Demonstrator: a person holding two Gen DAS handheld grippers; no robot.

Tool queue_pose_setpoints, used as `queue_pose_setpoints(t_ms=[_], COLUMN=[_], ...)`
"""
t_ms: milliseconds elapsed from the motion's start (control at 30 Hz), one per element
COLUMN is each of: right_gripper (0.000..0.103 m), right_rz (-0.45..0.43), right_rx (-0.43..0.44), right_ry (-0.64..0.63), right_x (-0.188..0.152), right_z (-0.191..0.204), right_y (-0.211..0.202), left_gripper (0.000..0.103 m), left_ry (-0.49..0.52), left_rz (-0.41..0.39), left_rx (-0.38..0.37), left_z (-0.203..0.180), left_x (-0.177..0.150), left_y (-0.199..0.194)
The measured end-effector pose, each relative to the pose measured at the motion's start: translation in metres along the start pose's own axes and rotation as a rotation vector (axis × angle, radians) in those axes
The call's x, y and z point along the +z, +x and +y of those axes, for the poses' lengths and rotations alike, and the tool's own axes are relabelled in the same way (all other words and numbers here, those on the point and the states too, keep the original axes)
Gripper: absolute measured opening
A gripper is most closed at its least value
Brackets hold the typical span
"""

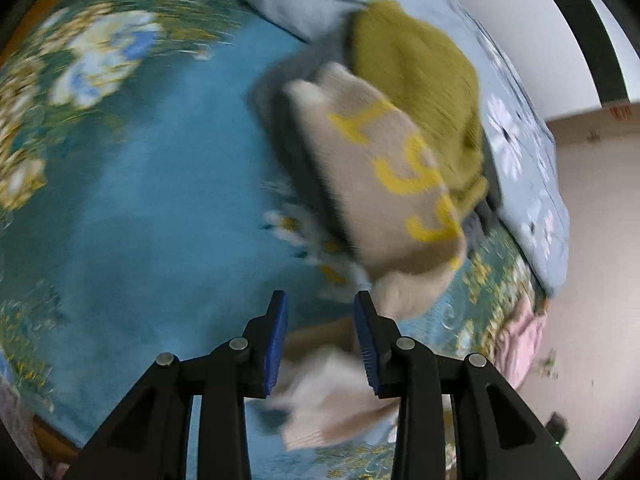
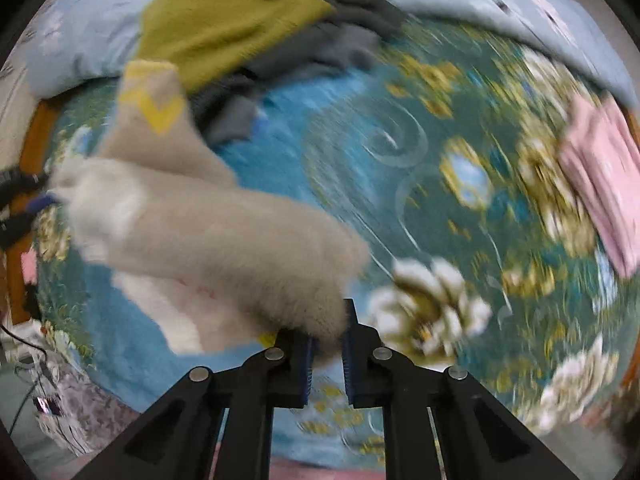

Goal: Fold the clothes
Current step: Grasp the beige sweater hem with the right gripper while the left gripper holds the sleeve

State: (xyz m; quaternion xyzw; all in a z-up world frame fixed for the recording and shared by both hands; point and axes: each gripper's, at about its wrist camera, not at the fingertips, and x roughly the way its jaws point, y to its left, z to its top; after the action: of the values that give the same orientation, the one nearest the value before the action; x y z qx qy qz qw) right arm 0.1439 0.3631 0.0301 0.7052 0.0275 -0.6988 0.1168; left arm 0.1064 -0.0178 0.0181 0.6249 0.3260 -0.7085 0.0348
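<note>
Right gripper (image 2: 327, 334) clamped on beige sweater (image 2: 224, 232); left gripper (image 1: 320, 320) half open, holding nothing. Risk: one-corner hold, sweater bunching unevenly on bedspread (image 2: 400, 168).

A beige sweater (image 2: 208, 232) is pinched by one corner in the right tool (image 2: 329, 344) above a teal floral bedspread (image 2: 420, 160). An olive garment (image 2: 224, 16) and a grey one (image 2: 320, 44) are piled behind; pink cloth (image 2: 604, 176) is seen at right.
</note>
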Motion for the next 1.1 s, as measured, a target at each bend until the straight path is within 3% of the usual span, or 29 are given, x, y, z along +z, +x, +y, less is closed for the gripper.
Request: queue_pose_setpoints(t_ms=[67,233,367,500,533,767,833,867,900,933,1000,1100], right_gripper=[0.011,0.011,0.011,0.011,0.011,0.011,0.012,0.012,0.012,0.012,0.012,0.015], right_rz=[0.018,0.006,-0.022,-0.028,-0.027,-0.031,-0.033,-0.035,-0.037,-0.038,-0.041,-0.054], right_rx=[0.003,-0.019,-0.027,-0.036,-0.036,-0.014,-0.007,-0.002,0.002,0.015,0.037,0.083], right_ry=[0.077,0.136,0.176,0.185,0.182,0.199,0.203,0.209,0.214,0.222,0.231,0.232], right_x=[-0.012,-0.003,0.019,0.035,0.036,0.031,0.030,0.030,0.030,0.030,0.031,0.034], right_z=[-0.020,-0.037,-0.047,-0.051,-0.051,-0.056,-0.059,-0.060,-0.062,-0.063,-0.063,-0.059], right_y=[0.006,0.010,0.010,0.013,0.014,0.016,0.015,0.014,0.014,0.013,0.012,0.005], left_gripper=[0.050,0.052,0.054,0.054,0.055,0.059,0.059,0.053,0.032,0.027,0.024,0.023], left_ry=[0.044,0.112,0.160,0.118,0.133,0.403,0.448,0.443,0.422,0.397,0.288,0.109], left_rz=[0.045,0.141,0.126,0.101,0.094,0.207,0.189,0.165,0.134,0.107,0.086,0.090], left_rx=[-0.021,-0.058,0.003,-0.098,-0.093,0.120,0.138,0.140,0.141,0.145,0.164,0.122], left_z=[-0.020,-0.059,-0.073,-0.078,-0.083,-0.110,-0.113,-0.110,-0.104,-0.098,-0.078,-0.050], left_x=[0.003,0.001,0.002,0.010,0.013,0.004,-0.005,-0.005,-0.004,-0.003,0.004,0.005], left_y=[0.019,0.053,0.052,0.032,0.029,0.055,0.056,0.053,0.047,0.042,0.035,0.030])
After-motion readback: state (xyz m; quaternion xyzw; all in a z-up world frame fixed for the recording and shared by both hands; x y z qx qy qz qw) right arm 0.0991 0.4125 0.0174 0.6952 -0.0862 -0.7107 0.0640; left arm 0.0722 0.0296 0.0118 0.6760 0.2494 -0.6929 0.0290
